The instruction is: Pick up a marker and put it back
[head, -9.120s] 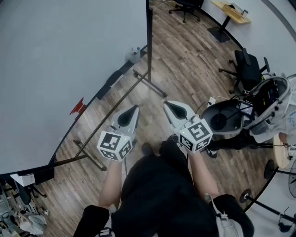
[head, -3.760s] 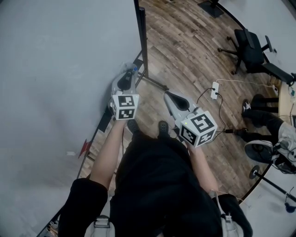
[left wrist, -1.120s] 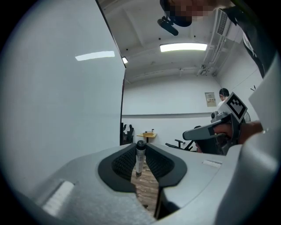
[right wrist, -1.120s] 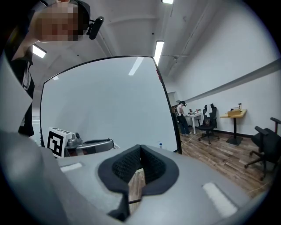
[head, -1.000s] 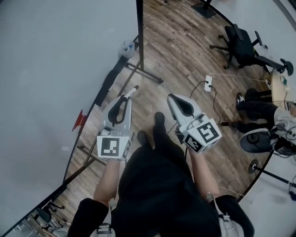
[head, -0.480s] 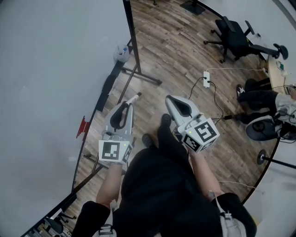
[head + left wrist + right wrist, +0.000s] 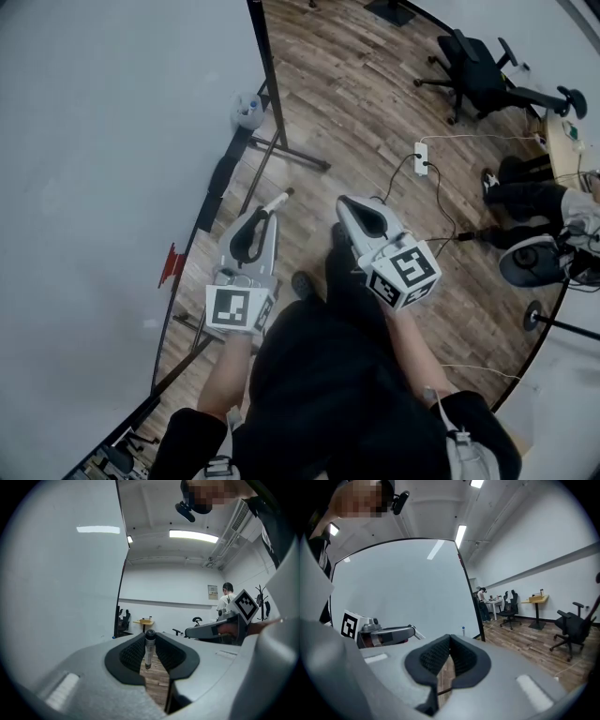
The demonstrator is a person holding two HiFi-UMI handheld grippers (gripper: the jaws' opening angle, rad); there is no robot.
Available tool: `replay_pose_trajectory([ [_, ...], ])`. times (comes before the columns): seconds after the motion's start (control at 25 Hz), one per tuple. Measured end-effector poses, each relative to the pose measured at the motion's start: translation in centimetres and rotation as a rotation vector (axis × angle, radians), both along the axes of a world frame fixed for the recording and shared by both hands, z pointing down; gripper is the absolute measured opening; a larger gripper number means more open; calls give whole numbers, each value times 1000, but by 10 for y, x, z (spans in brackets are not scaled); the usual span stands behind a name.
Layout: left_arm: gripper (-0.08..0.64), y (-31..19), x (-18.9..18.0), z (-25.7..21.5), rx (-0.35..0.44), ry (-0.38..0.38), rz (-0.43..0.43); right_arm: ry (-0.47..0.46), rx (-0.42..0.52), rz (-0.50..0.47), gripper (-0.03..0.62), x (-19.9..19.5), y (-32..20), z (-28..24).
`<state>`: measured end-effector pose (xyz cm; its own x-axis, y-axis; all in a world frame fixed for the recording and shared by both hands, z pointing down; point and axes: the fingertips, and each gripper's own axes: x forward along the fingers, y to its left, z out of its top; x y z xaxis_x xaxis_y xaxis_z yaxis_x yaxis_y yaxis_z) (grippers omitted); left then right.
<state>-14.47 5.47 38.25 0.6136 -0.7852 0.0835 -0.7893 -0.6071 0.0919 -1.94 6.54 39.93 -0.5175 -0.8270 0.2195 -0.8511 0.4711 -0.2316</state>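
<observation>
Left hand-held gripper (image 7: 149, 640): the jaws are clamped on the marker, and the gripper is held about level in front of the person.
Marker (image 7: 149, 651): it is pinched upright between the two black ribbed pads. Its dark cap is seen just above the pad tips, and its lower end hangs free over the floor. In the head view its pale end is seen jutting past the jaw tips toward the whiteboard.
Right hand-held gripper (image 7: 450, 638): the jaws are brought together with the pad tips touching, and nothing is held between them. It is held beside the left hand-held gripper, apart from it and tipped slightly down.
Whiteboard (image 7: 112, 141): a large blank board is seen to the left of both grippers, bounded at its far edge by a black post (image 7: 265, 56).
Ledge (image 7: 217, 183): a dark ledge is seen along the whiteboard's lower edge, with a small red thing (image 7: 171, 264) close to it.
Cup (image 7: 247, 108): a pale container is seen at the foot of the post; its contents cannot be made out.
Floor (image 7: 375, 103): wood planks are seen under the whiteboard's stand and the person's shoes.
Power strip (image 7: 421, 159): a white strip with a cable lies on the floor, right of the right hand-held gripper.
Office chair (image 7: 478, 75): a black chair stands well apart, toward the far right.
</observation>
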Motion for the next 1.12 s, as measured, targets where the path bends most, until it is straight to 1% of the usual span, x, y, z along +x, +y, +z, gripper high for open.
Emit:
replay_pose_trajectory([
  [0.24,77,-36,10,-5,3,-17,-56,-17,1,-58,3,6,-41,-2],
  [0.48,78,-77,33,-11,4,-51,-117,-60,-10,-113,3,24,-96,-6],
  [0.6,78,-100,48,-12,7,-60,-151,-65,-6,-150,3,37,-124,-10],
  [0.72,77,-121,63,-8,4,-59,-202,-68,-8,-195,3,53,-147,-11],
  [0.92,77,-155,86,-7,-5,-77,-292,-83,-24,-240,3,83,-183,-8],
  [1.12,78,-183,97,-7,8,-100,-371,-86,-16,-320,3,97,-207,-10],
])
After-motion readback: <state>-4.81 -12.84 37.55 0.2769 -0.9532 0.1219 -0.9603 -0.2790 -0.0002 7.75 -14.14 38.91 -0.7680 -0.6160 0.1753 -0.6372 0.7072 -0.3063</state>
